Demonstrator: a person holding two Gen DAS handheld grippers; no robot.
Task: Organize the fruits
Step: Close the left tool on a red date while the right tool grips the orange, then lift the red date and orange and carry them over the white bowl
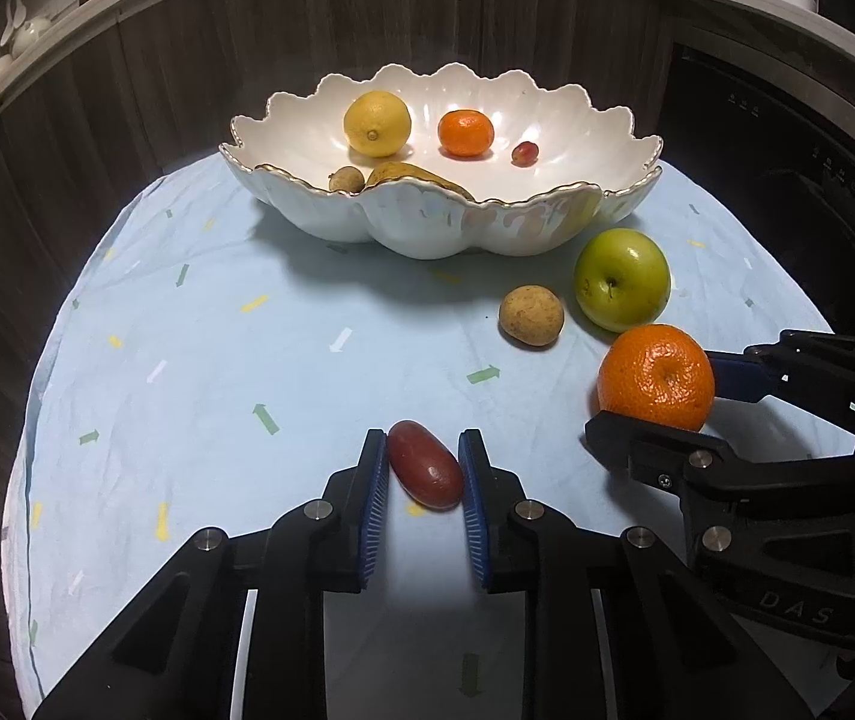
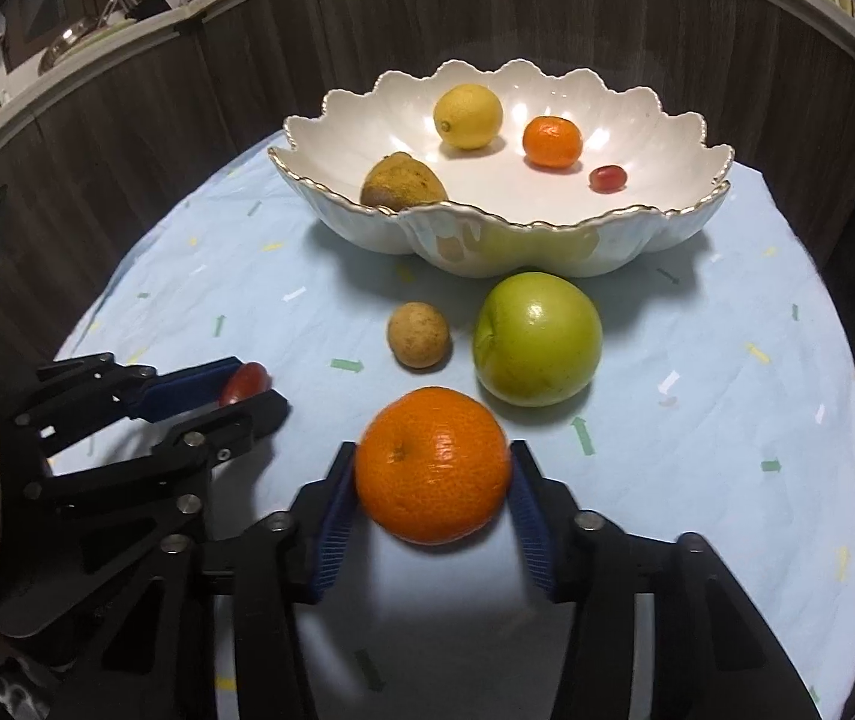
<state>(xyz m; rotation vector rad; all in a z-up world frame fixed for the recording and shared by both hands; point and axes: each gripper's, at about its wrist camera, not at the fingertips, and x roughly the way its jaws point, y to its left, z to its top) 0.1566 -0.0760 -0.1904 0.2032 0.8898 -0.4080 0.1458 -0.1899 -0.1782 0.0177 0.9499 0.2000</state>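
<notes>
Two fruits are gripped near the cloth's (image 1: 199, 360) front edge: left gripper (image 1: 424, 468) closes on a small, smooth, slippery grape (image 1: 425, 473); right gripper (image 2: 433, 471) clasps the firm, light orange (image 2: 434, 465) across its middle. Bowl (image 1: 427, 222) lies far.

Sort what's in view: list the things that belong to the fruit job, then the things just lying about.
Job:
left gripper around the red grape
right gripper around the large orange
green apple
small brown fruit
white bowl

Lying about:
tablecloth
counter dishes
</notes>
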